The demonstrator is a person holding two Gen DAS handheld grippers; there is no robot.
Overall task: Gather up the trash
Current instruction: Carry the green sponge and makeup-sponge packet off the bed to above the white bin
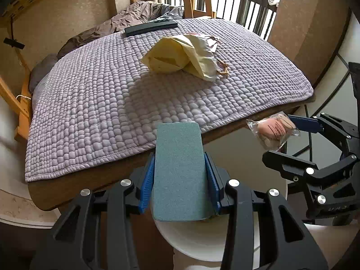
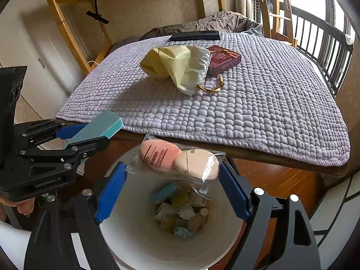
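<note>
Risk of both pieces missing the white round plastic bin [image 2: 126,236] at release.
The left claw [image 1: 180,175] pinches a teal rectangular sponge block [image 1: 178,171] by its long sides, and in its own view only a sliver of bin rim shows at the bottom centre, so the block may sit near the rim's edge and could bounce off onto the floor if let go there. The right claw [image 2: 173,180] holds a clear plastic packet of two pink makeup sponges [image 2: 177,159] across its width, above the bin mouth; the slack film could cling to a blue pad and drag aside. The two claws sit close together at lower left of the right view and could knock. A crumpled pale yellow paper bag [image 2: 177,67] lies uncollected on the lilac quilted cover [image 2: 258,112] of the worktop.
</note>
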